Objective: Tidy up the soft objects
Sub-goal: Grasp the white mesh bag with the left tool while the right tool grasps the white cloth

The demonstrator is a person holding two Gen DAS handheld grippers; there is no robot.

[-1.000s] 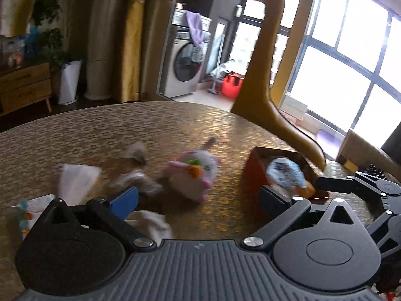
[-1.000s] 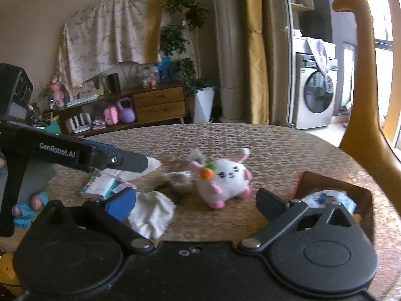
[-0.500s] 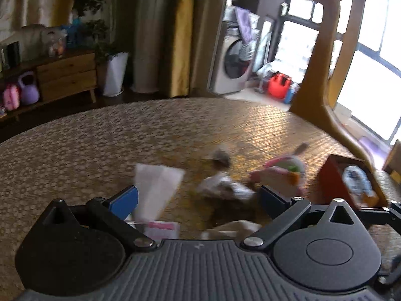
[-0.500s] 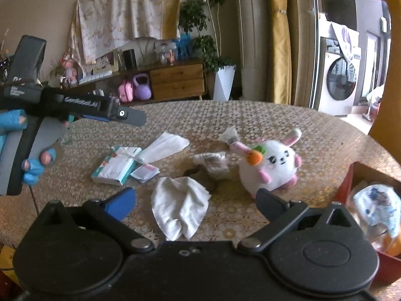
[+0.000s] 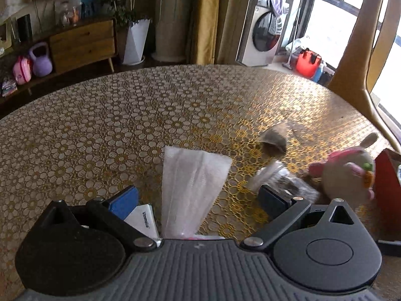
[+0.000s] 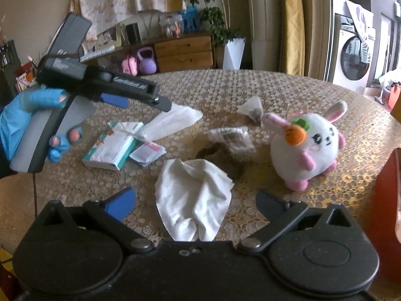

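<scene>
Two open grippers are hovering over scattered soft things on the tabletop.

Lying near the tabletop's middle, the white tissue sheet [image 5: 193,188] is sitting right between the spread fingers of the left gripper [image 5: 198,198], which is holding nothing; its tissue pack [image 6: 112,145] is resting just beside it toward the left edge. To take it cleanly, I judge the left gripper should be lowering straight and pinching the sheet's near end, avoiding the pack. The right gripper [image 6: 195,203], also released, is poised over the crumpled white cloth [image 6: 193,195]; the plush bunny [image 6: 305,145] is waiting beside the red box [image 5: 387,175] at the right edge.
</scene>
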